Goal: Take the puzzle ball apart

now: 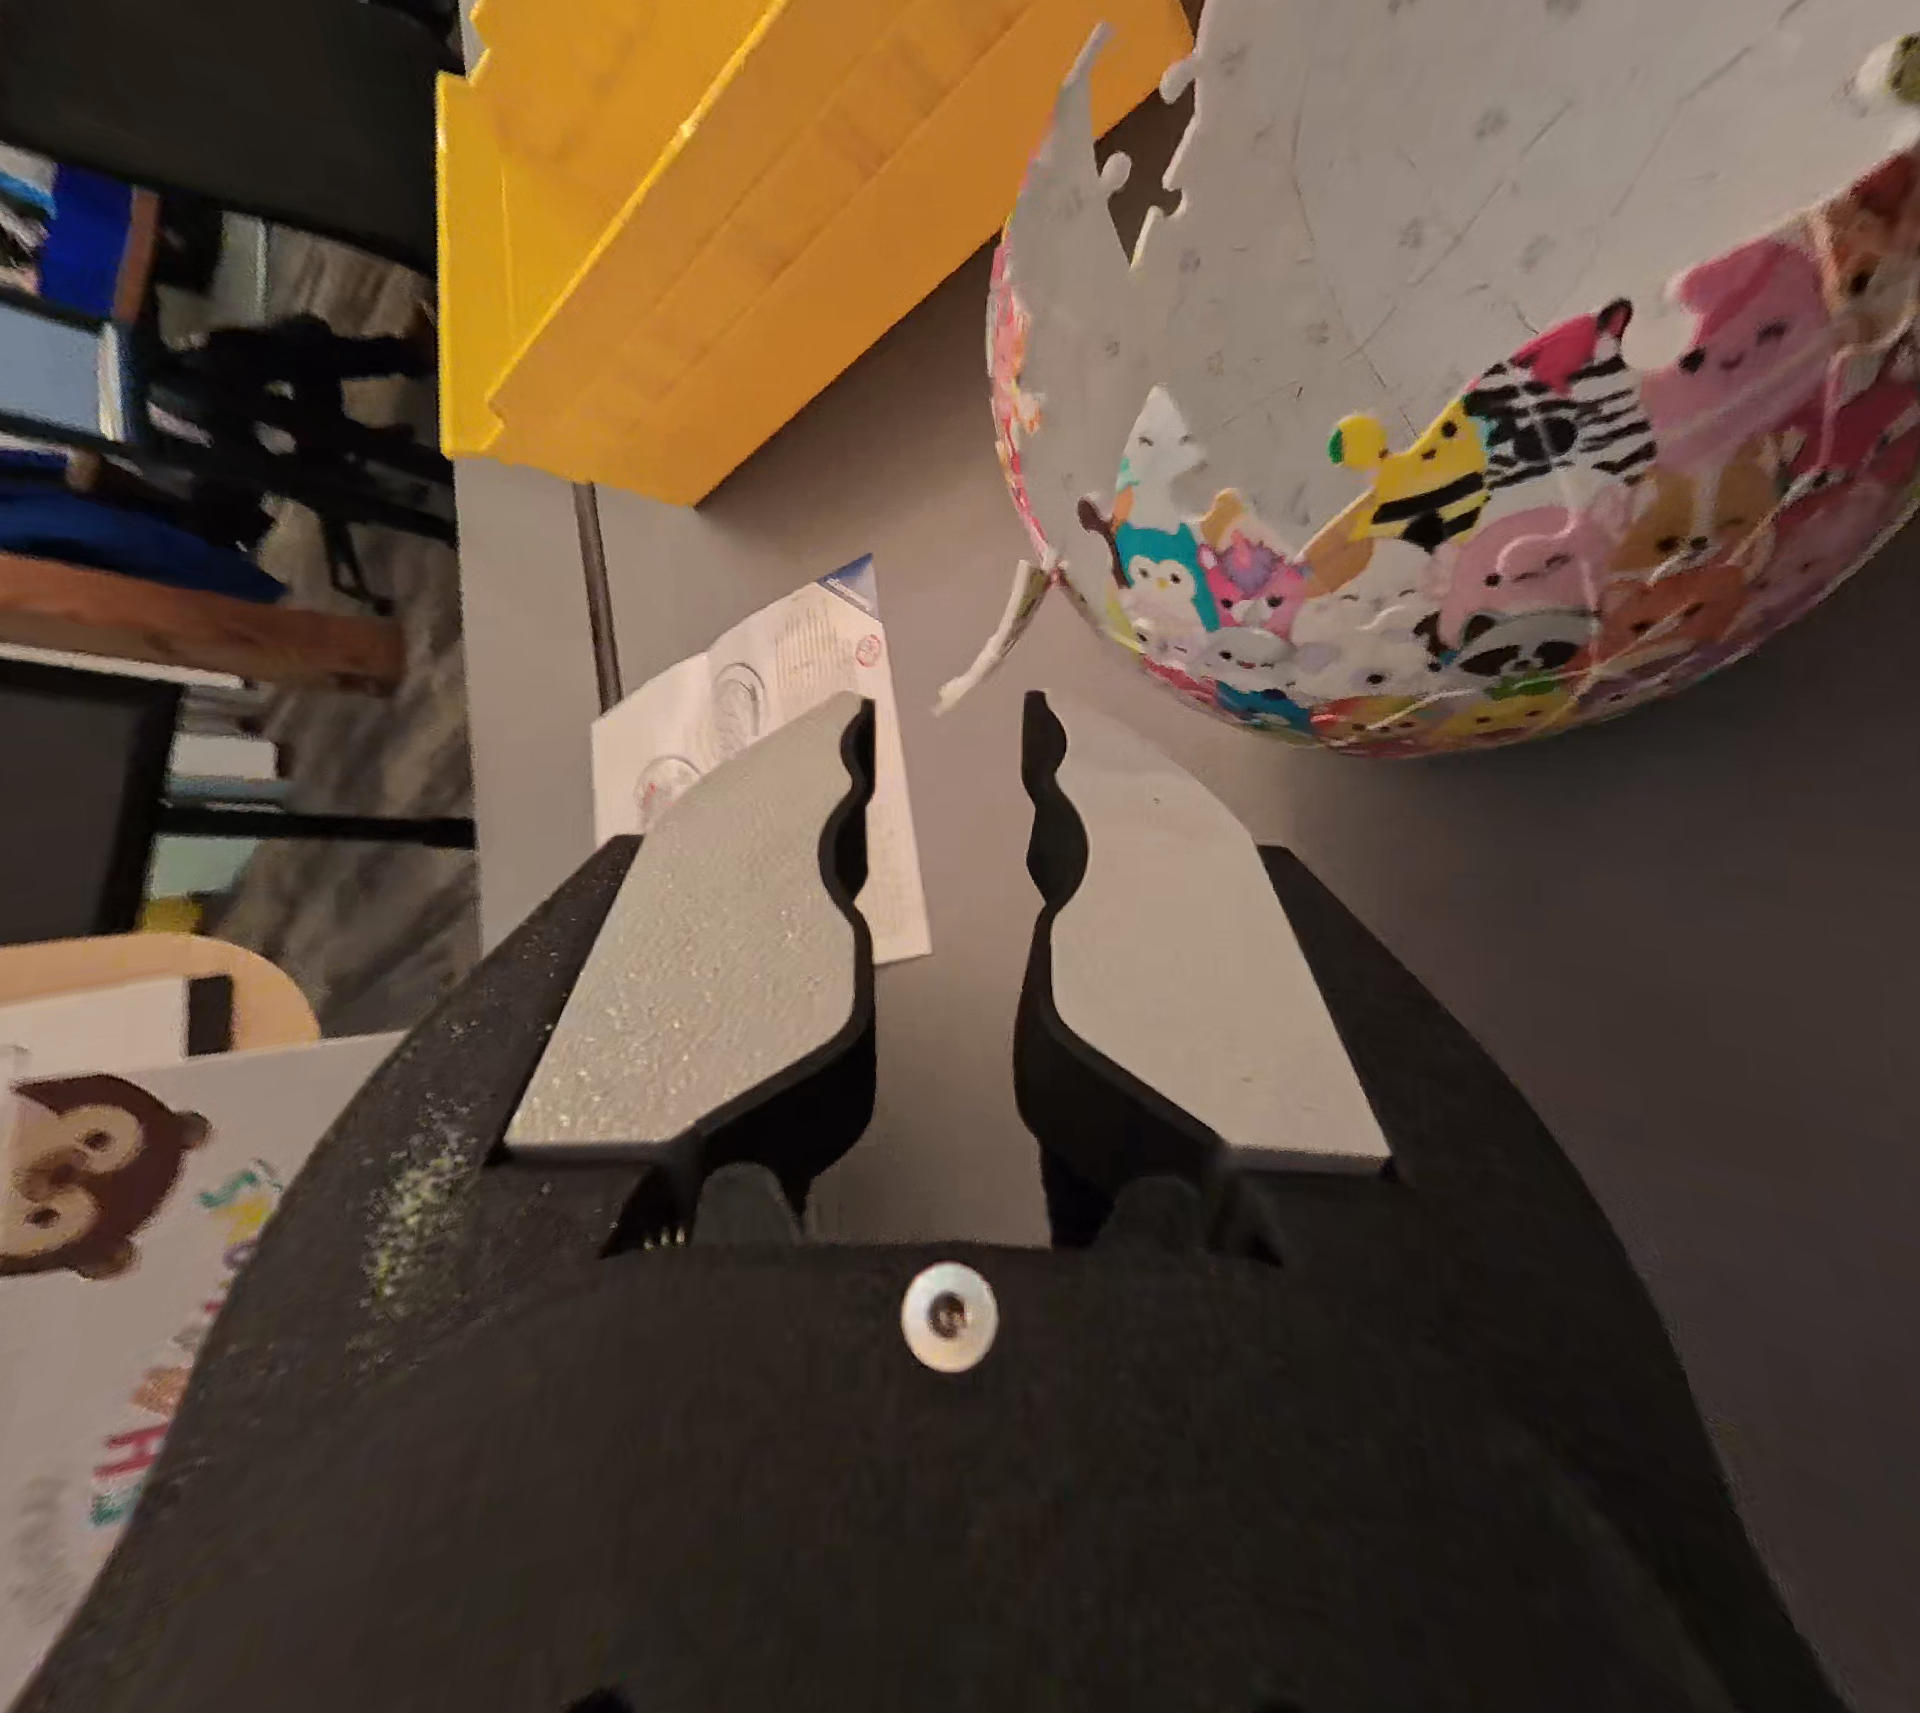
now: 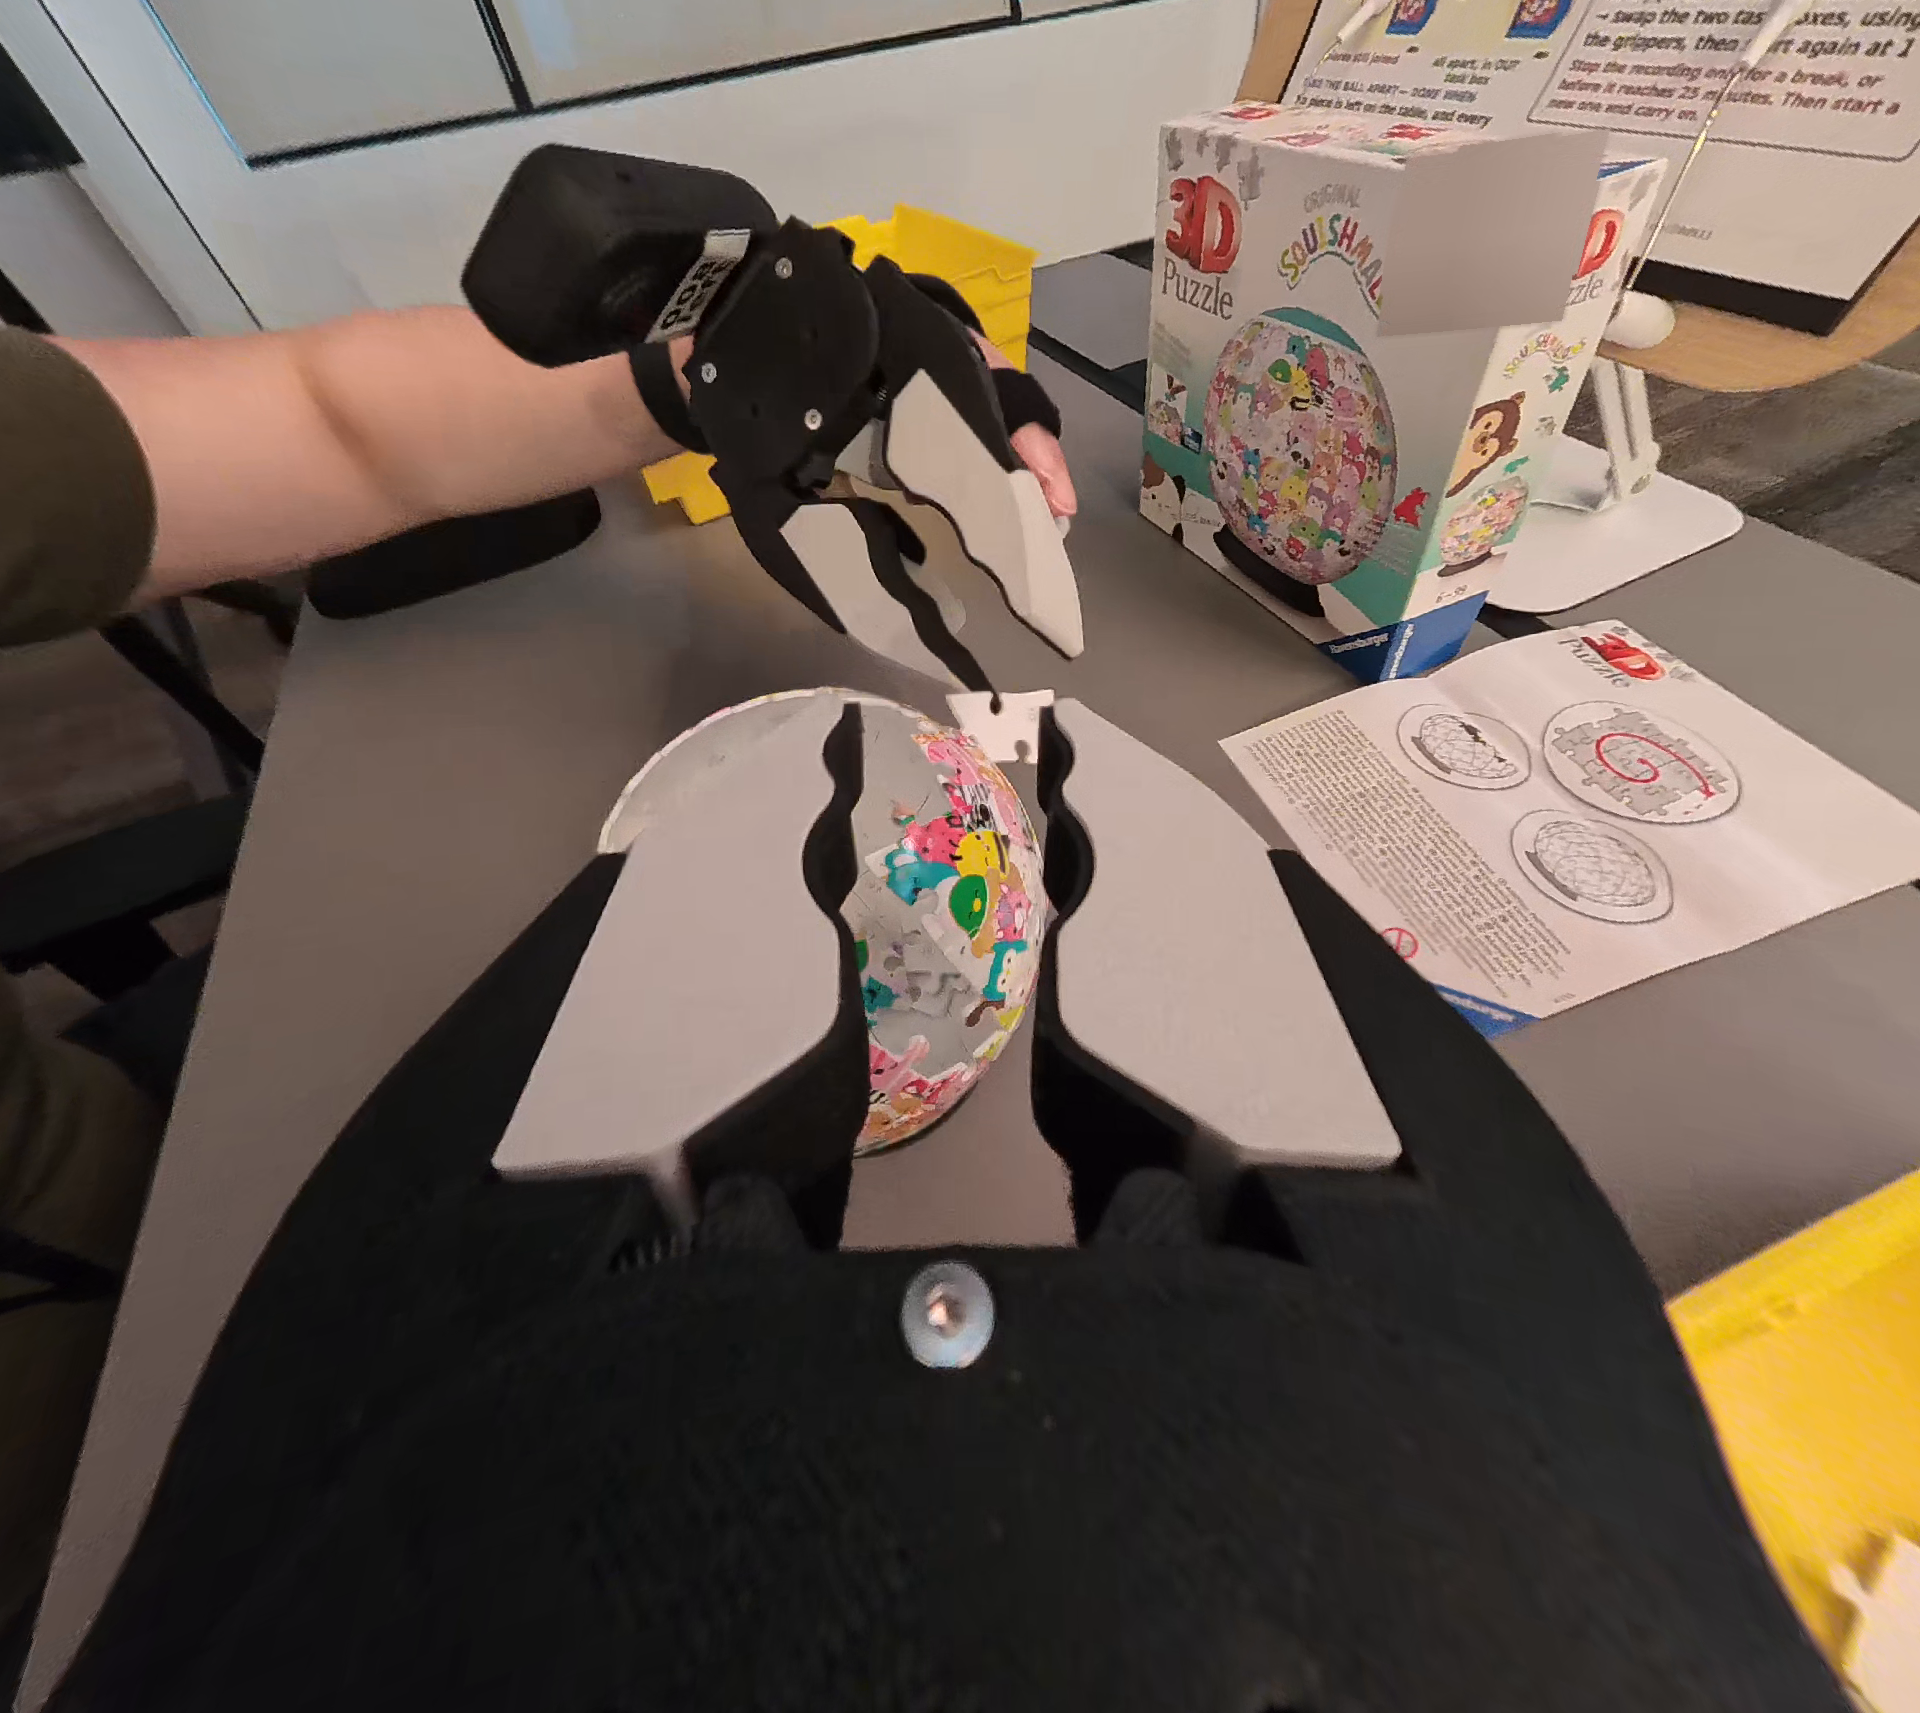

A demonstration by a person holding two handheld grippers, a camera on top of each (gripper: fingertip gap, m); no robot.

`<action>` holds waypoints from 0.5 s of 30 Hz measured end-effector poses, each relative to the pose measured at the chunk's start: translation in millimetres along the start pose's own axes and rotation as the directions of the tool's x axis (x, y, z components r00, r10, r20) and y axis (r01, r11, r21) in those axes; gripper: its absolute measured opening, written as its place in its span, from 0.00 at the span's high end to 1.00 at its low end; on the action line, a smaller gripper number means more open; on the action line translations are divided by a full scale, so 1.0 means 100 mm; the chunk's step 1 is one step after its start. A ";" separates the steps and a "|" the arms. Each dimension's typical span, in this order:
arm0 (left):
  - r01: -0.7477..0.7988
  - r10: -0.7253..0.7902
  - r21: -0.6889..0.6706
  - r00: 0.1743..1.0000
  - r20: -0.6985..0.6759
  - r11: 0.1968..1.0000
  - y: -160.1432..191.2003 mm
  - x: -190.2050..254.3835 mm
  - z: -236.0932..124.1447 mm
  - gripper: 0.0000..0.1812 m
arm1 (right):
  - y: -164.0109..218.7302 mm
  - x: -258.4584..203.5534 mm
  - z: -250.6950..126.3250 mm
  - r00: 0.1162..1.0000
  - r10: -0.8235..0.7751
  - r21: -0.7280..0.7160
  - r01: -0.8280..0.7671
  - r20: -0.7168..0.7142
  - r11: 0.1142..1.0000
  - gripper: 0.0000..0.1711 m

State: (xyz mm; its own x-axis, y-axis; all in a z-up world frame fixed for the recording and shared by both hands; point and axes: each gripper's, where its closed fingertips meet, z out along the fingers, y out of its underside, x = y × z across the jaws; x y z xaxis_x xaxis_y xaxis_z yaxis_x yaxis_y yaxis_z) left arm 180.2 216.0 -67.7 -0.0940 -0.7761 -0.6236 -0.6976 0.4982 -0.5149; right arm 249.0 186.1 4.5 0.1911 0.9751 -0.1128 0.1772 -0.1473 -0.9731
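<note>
The puzzle ball is lying on its side on the grey desk, at two o'clock in the left wrist view, and it is already showing as an open shell: a large part of the wall is missing, leaving a jagged rim of knobs and notches. Its inside is showing matt white with faint seam lines, while the outside is carrying a glossy, crowded print of cartoon animals. The shell is looking thin, stiff and curved. The step in hand appears to be the peeling of one more rim piece, a small curved tile that is sticking out from the ball's edge at its lower left. The left gripper is holding its fingers parted, with the tile's free end sitting just at their tips and one dark tip seeming to touch it; no clamp on it is showing. The right gripper is hanging over the ball with its fingers also apart and the printed shell showing through the gap; whether they are touching it I cannot tell. The next move is probably calling for the left fingers to close on the tile and lever it outward along the seam while the right one is steadying the light shell, which is likely to roll. A ribbed yellow bin is standing at twelve o'clock in the left view, and a printed leaflet is lying flat at three o'clock in the right view, with the cardboard puzzle box standing at one o'clock.
</note>
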 end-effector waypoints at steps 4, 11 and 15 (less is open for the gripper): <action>-0.087 0.089 0.028 0.993 -0.075 0.996 -0.10 0.01 -0.01 0.87 | 0.01 0.02 -0.02 0.999 0.031 -0.006 -0.031 0.010 1.000 0.81; -0.262 0.257 -0.002 0.948 -0.186 0.965 -0.12 0.05 0.07 0.95 | 0.12 0.01 0.03 0.999 0.036 -0.077 -0.036 -0.003 0.996 0.83; -0.324 0.309 -0.018 0.916 -0.256 0.946 -0.09 0.09 0.09 0.98 | 0.25 0.01 0.08 0.997 0.068 -0.161 -0.071 -0.026 0.984 0.83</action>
State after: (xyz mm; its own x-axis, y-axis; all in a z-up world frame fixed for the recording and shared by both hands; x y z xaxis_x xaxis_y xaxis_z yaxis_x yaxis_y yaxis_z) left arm 192.5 208.0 -73.7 -0.4833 -0.6561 -0.5796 -0.6424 0.7156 -0.2743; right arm 246.3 184.3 -21.4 0.2276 0.9582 -0.1732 0.3164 -0.2410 -0.9175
